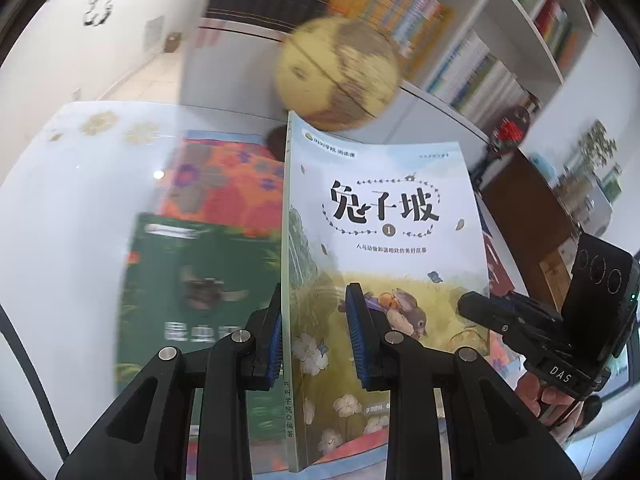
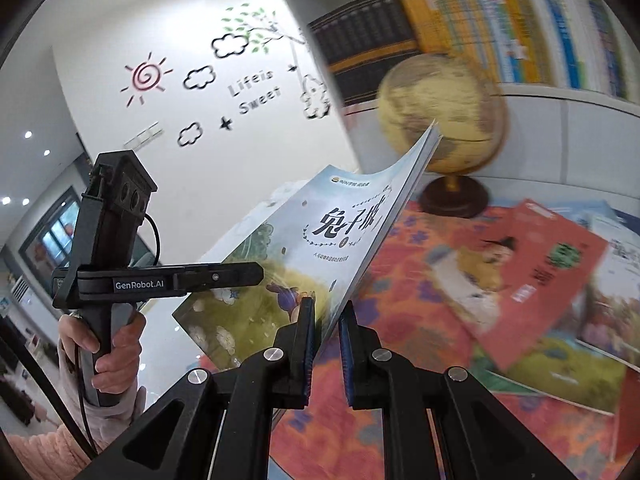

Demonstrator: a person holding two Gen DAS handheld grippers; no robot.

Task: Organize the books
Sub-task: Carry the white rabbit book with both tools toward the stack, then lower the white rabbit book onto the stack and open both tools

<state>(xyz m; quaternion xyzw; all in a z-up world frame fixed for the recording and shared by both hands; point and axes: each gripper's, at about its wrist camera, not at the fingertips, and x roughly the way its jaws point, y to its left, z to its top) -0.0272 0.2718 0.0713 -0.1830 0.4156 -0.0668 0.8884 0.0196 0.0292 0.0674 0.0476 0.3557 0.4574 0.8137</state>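
Left wrist view: left gripper [image 1: 316, 336] clamping book [image 1: 384, 248] at spine edge, holding it above table [image 1: 60, 208], near globe [image 1: 338, 72]

Right wrist view: right gripper [image 2: 326, 344] pinching book's [image 2: 304, 248] page edge; thin, light paperback, cover bowing, best gripped both edges

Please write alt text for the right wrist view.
The right gripper and left gripper hold a rabbit picture book lifted above scattered books on a floral cloth, near a yellow globe.

A yellowed globe [image 2: 442, 114] stands on the flowered cloth [image 2: 416, 280] below wall decals [image 2: 224, 80].
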